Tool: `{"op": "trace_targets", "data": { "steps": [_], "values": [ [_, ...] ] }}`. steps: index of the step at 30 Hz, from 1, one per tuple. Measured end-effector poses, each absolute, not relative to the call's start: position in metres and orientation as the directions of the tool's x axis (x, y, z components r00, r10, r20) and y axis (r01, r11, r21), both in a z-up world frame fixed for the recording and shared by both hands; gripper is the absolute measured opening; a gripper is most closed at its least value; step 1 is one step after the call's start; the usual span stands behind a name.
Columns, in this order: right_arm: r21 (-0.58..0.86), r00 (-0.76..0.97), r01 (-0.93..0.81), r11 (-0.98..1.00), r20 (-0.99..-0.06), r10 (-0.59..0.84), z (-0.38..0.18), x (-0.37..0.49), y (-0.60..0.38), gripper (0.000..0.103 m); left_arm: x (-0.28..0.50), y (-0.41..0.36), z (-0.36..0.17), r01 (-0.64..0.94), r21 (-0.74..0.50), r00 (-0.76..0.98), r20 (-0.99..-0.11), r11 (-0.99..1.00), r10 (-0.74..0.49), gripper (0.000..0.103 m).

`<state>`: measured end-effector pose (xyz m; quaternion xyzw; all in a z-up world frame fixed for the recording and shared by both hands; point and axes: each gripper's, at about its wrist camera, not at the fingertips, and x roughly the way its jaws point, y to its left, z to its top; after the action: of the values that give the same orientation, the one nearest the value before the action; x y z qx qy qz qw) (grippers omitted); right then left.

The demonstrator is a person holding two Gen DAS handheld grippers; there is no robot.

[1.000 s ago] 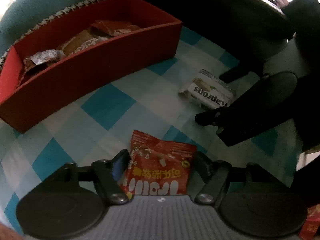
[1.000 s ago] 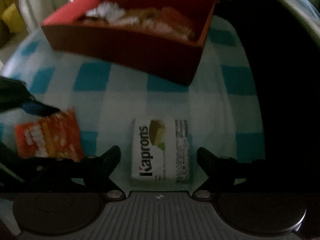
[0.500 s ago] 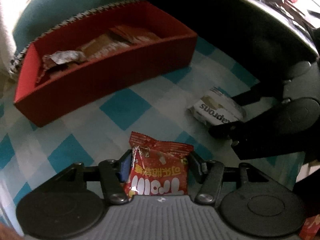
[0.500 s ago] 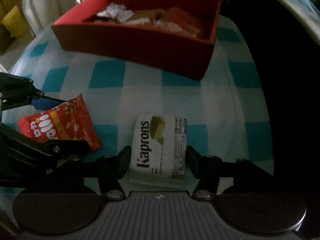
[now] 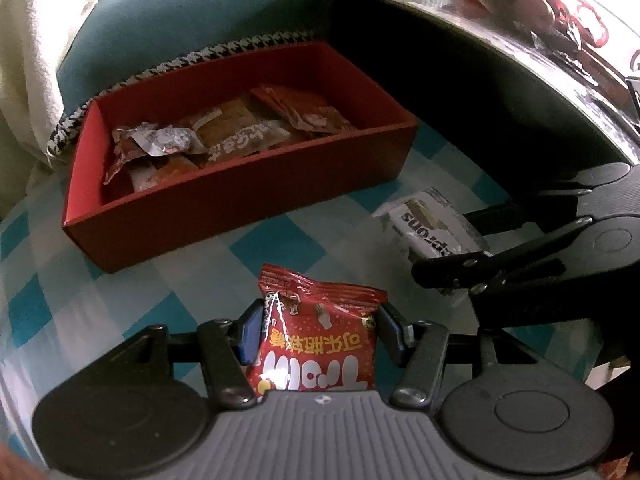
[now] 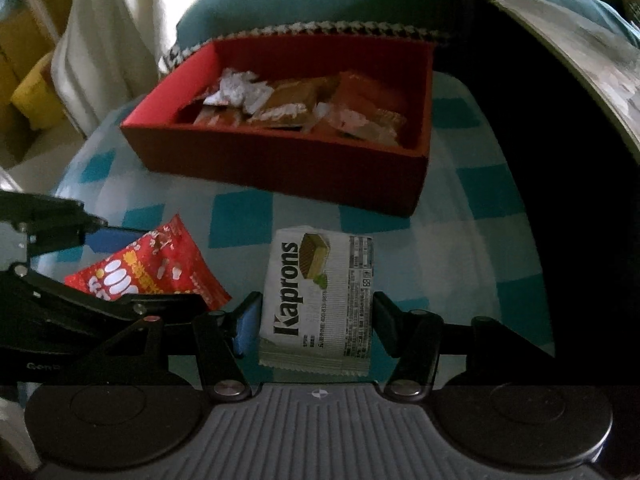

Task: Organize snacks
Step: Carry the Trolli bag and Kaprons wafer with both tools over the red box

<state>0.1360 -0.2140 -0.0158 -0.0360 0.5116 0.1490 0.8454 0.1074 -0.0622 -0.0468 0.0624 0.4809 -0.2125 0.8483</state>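
Note:
My left gripper (image 5: 320, 326) is shut on a red candy bag (image 5: 320, 336), held a little above the blue-and-white checked cloth (image 5: 132, 300). The same red candy bag (image 6: 148, 272) shows at the left in the right wrist view, between the left gripper's fingers (image 6: 96, 228). My right gripper (image 6: 316, 316) is shut on a white Kaprons wafer pack (image 6: 320, 292), also lifted off the cloth; this Kaprons pack (image 5: 430, 228) appears at the right in the left wrist view. Behind both stands a red box (image 5: 256, 196) holding several wrapped snacks (image 5: 224, 136).
A teal cushion (image 5: 192, 24) and a houndstooth-trimmed edge (image 5: 200, 60) lie behind the box. A grey curved board (image 5: 500, 28) with red items overhangs a dark area at the right. A white cloth (image 6: 112, 40) and a yellow box (image 6: 36, 92) are at the far left.
Both grippers closed on their packs and lifted them off the cloth. The red box now sits lower and fuller in both views.

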Motion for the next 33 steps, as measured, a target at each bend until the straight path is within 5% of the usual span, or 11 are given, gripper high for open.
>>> {"op": "trace_targets", "data": {
  "steps": [33],
  "values": [
    [0.235,0.613,-0.244,0.941,-0.714,0.338,0.044,0.191,-0.228,0.065,0.181,-0.04,0.005,0.288,-0.104,0.643,-0.715,0.952,-0.272,0.052]
  ]
}}
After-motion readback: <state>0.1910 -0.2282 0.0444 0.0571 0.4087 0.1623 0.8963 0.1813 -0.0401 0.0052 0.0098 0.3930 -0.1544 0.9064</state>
